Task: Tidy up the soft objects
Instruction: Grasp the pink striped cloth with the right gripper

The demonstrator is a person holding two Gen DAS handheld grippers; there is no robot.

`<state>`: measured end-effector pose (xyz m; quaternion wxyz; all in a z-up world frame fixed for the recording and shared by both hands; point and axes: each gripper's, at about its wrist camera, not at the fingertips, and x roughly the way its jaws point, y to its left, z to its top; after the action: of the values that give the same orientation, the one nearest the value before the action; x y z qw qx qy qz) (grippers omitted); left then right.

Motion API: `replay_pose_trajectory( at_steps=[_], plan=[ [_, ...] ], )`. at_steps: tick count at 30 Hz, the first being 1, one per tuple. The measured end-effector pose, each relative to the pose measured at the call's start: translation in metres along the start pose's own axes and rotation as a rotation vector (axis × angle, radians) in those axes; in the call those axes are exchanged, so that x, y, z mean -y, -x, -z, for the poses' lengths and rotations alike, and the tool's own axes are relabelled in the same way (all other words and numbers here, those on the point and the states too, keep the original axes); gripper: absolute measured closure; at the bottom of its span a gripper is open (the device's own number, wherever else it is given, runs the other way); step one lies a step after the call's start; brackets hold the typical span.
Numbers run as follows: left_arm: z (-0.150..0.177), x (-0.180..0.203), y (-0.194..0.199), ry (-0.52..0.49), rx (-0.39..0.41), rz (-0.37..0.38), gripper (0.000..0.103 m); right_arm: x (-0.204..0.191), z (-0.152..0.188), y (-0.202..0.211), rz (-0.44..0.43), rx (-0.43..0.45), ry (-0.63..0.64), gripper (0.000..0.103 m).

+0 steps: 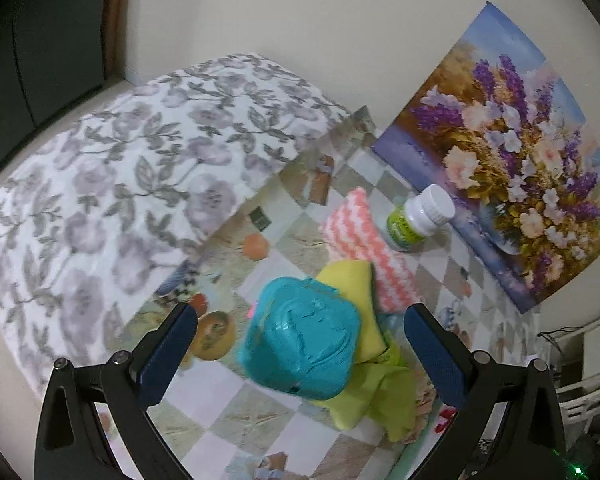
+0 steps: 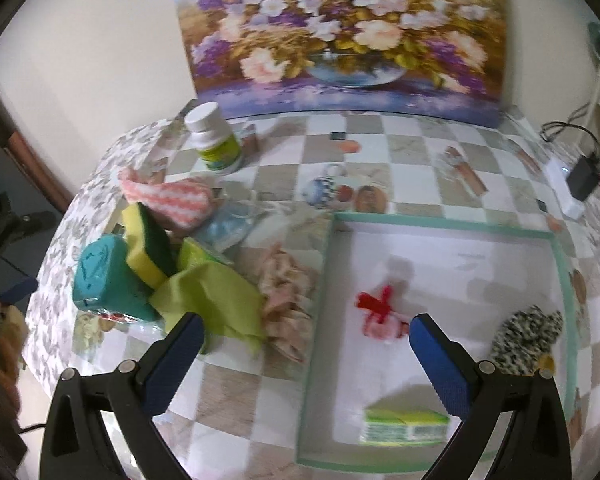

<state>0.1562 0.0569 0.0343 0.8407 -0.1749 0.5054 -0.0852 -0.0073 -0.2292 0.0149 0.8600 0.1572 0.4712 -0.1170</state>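
Teal-rimmed shallow white tray [image 2: 561,264] holds a red-and-pink soft toy [image 2: 380,314], a speckled black-and-white plush [image 2: 524,338] and a green packet [image 2: 404,426]. Beside it lie a lime cloth [image 2: 216,300] and a yellow-green sponge [image 2: 148,246]. Left gripper [image 1: 300,354] and right gripper [image 2: 306,364] gape wide, empty.

A flower painting [image 2: 340,28] leans against the cream wall [image 1: 300,12] behind the checkered table [image 2: 400,152].
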Motion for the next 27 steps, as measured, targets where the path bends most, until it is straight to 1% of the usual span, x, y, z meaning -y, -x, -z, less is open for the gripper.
replay_pose_trajectory(
  at_steps=[1,3,4,7,9,11,13,15,17,19,21,24,27],
  plan=[
    [-0.001,0.001,-0.004,-0.004,-0.011,0.012,0.0,-0.004,-0.003,-0.003,-0.005,-0.003,0.007,0.0],
    [-0.003,0.004,-0.012,-0.03,-0.041,0.009,0.0,-0.01,-0.007,-0.008,-0.011,-0.01,0.017,0.0],
    [-0.006,0.007,-0.016,-0.054,-0.049,0.002,0.0,-0.013,-0.011,-0.012,-0.015,-0.019,0.021,0.0],
    [-0.012,0.017,-0.02,-0.113,-0.073,0.011,0.0,-0.022,-0.023,-0.024,-0.028,-0.035,0.042,0.0],
    [-0.019,0.026,-0.026,-0.145,-0.11,0.017,0.0,-0.028,-0.034,-0.031,-0.043,-0.041,0.054,0.0],
    [-0.024,0.034,-0.036,-0.158,-0.165,0.024,0.0,-0.032,-0.043,-0.035,-0.068,-0.044,0.057,0.0],
    [-0.028,0.043,-0.045,-0.199,-0.206,-0.008,0.0,-0.035,-0.055,-0.041,-0.108,-0.046,0.056,0.002],
    [-0.031,0.047,-0.053,-0.215,-0.238,-0.033,0.0,-0.037,-0.067,-0.048,-0.14,-0.051,0.056,0.005],
    [-0.037,0.045,-0.06,-0.174,-0.267,-0.013,0.0,-0.039,-0.08,-0.055,-0.173,-0.057,0.06,0.009],
    [-0.043,0.042,-0.065,-0.129,-0.287,0.0,0.0,-0.046,-0.09,-0.062,-0.184,-0.057,0.09,0.013],
    [-0.048,0.038,-0.069,-0.099,-0.294,-0.01,0.0,-0.056,-0.097,-0.071,-0.184,-0.052,0.147,0.016],
    [-0.052,0.035,-0.076,-0.084,-0.318,-0.041,0.001,-0.073,-0.101,-0.088,-0.195,-0.069,0.228,0.022],
    [-0.056,0.032,-0.084,-0.065,-0.348,-0.036,0.002,-0.087,-0.103,-0.102,-0.204,-0.082,0.28,0.026]
  ],
)
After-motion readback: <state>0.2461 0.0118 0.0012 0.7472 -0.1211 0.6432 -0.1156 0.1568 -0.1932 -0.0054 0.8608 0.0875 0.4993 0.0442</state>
